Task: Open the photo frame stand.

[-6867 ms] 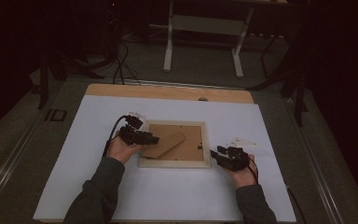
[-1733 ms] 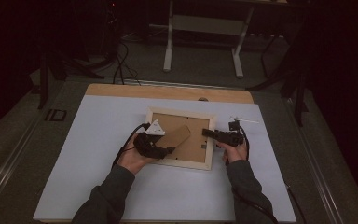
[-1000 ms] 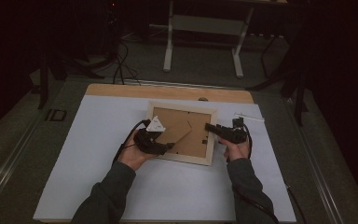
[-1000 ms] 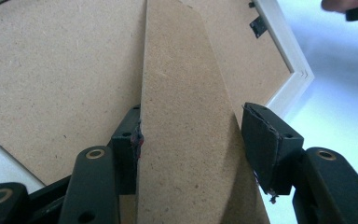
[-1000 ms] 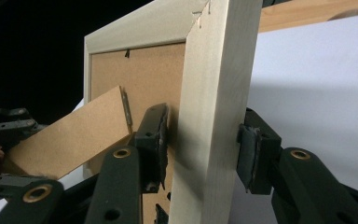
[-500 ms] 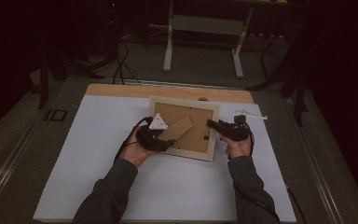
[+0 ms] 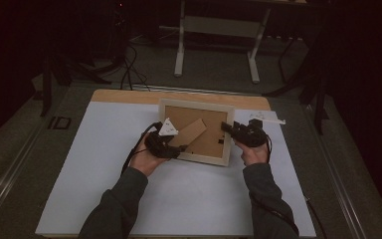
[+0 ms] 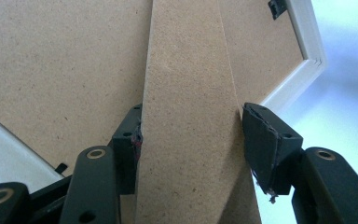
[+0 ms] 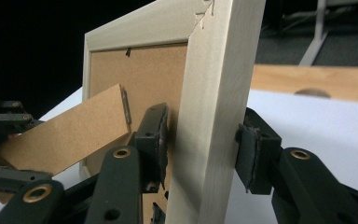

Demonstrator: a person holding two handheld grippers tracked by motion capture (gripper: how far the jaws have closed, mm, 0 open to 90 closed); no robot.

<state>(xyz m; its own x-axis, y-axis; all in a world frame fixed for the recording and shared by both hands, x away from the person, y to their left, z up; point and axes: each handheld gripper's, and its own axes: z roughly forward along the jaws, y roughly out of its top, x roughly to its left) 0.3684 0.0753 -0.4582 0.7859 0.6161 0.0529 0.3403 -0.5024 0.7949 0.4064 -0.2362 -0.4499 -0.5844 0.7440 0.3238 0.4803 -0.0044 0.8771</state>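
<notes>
Item: left gripper (image 8: pixel 191 135). I am closing it across the cardboard stand (image 8: pixel 191 116) on the back of the picture frame (image 7: pixel 196 130); one pad is pressing each long edge of the strip, which is running straight up between the jaws. Behind the strip I am seeing the brown backing board (image 8: pixel 56 65), and beyond it, up and to the right, a pale corner of the frame.

Item: right gripper (image 9: pixel 200 140). I am clamping it on the frame's side rail (image 9: pixel 214 102), one pad on the inner face by the backing, the other on the outer face. The frame is rising tilted above this gripper, its back toward me; the stand is angling off to the left toward the other gripper.

Item: white table (image 7: pixel 179 199), lying beneath both grippers.

Step in hand, as I judge it: swinging the stand out so the frame can stand upright. Next move, likely: I am to hold the rail steady, pull the stand farther from the backing, then lower both onto the table without slipping.
</notes>
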